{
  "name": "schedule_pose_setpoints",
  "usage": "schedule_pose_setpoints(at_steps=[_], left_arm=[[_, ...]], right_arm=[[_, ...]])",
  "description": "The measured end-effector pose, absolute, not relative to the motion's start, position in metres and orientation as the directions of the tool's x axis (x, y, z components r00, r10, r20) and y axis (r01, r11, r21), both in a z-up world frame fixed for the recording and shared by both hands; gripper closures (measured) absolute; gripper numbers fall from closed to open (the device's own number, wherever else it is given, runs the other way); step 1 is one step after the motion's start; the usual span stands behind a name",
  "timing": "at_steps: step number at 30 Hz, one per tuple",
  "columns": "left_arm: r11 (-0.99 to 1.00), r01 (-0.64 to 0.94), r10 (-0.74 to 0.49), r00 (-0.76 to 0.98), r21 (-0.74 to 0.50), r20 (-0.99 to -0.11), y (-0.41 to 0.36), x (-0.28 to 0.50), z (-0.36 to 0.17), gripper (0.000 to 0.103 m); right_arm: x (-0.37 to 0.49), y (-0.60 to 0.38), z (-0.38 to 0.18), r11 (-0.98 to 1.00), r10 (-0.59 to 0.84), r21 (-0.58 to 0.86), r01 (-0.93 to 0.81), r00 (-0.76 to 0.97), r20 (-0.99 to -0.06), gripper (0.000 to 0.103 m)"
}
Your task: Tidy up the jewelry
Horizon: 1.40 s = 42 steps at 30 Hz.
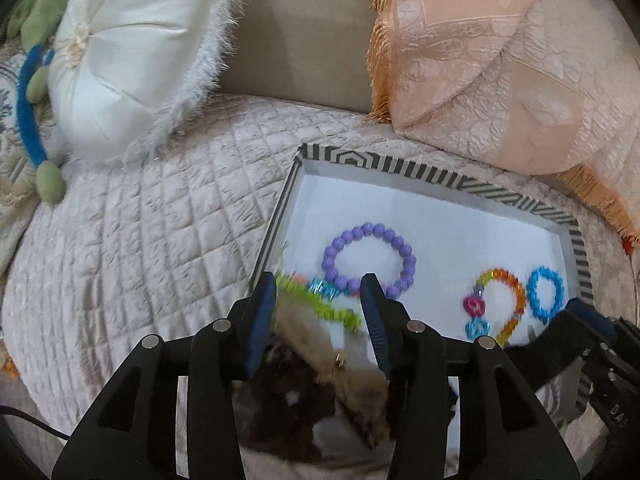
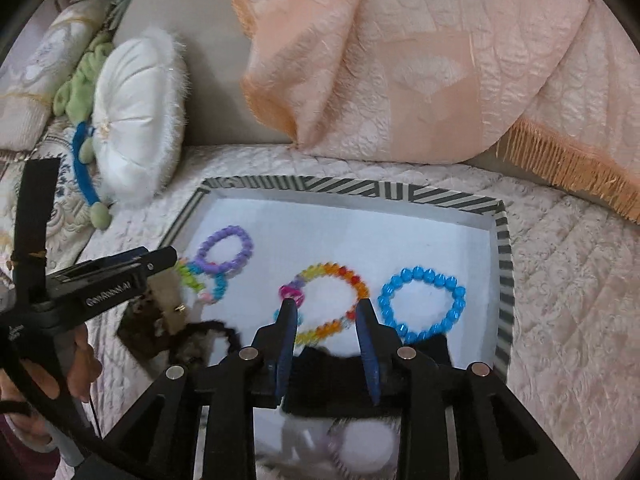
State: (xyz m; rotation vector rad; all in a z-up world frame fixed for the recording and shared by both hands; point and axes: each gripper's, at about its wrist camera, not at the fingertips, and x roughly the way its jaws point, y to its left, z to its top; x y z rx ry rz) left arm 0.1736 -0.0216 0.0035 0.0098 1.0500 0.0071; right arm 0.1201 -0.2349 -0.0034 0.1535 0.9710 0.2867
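A striped-rim box (image 1: 440, 178) (image 2: 360, 190) with a white floor lies on the quilted bed. In it lie a purple bead bracelet (image 1: 370, 260) (image 2: 226, 250), a green-and-blue bracelet (image 1: 320, 300) (image 2: 200, 280), a rainbow bracelet with a pink charm (image 1: 500, 304) (image 2: 332, 300) and a blue bracelet (image 1: 546, 294) (image 2: 422, 306). My left gripper (image 1: 320, 292) is open over the box's near left corner, above the green bracelet and a brown fur piece (image 1: 320, 344). My right gripper (image 2: 328, 312) is open over the rainbow bracelet, above a black fabric item (image 2: 340, 380).
A round white fringed cushion (image 1: 132, 64) (image 2: 140, 120) and a green-and-blue plush toy (image 1: 36, 120) (image 2: 86, 152) lie to the left. A peach fringed pillow (image 1: 500, 60) (image 2: 400, 60) leans behind the box. Quilted bedspread (image 1: 140, 240) surrounds it.
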Motion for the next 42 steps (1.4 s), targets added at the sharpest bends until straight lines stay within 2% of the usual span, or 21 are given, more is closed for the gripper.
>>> schedule_pose_setpoints(at_steps=[19, 42], left_arm=[[0.998, 0.035, 0.025, 0.598, 0.058, -0.801, -0.029, 0.033, 0.045, 0.06], [0.994, 0.09, -0.01, 0.62, 0.059, -0.784, -0.052, -0.034, 0.06, 0.06]], right_arm=[[0.012, -0.221, 0.034, 0.949, 0.314, 0.248, -0.193, 0.566, -0.762, 0.066], [-0.058, -0.231, 0.053, 0.958, 0.287, 0.233, -0.169, 0.605, -0.742, 0.062]])
